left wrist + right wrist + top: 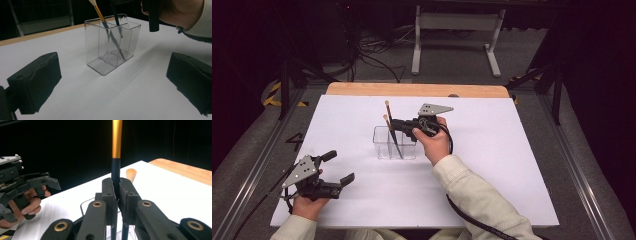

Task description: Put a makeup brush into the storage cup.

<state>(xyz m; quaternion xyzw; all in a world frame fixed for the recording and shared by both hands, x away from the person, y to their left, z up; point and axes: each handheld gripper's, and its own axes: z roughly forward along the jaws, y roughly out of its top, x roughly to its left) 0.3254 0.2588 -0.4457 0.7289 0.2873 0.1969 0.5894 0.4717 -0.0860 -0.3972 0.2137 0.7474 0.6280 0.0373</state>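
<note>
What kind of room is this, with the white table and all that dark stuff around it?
Probably a lab or recording studio, not a home. The white table sits between metal rails, black curtains darken the sides, and loose cables lie on the floor. A person works with handheld grippers: the right gripper grips a brush over a clear holder.

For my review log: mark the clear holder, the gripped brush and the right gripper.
clear holder (96,47), left gripper view, on its near wall.
gripped brush (117,137), right gripper view, on its gold band.
right gripper (117,195), right gripper view, between its fingertips.
</note>
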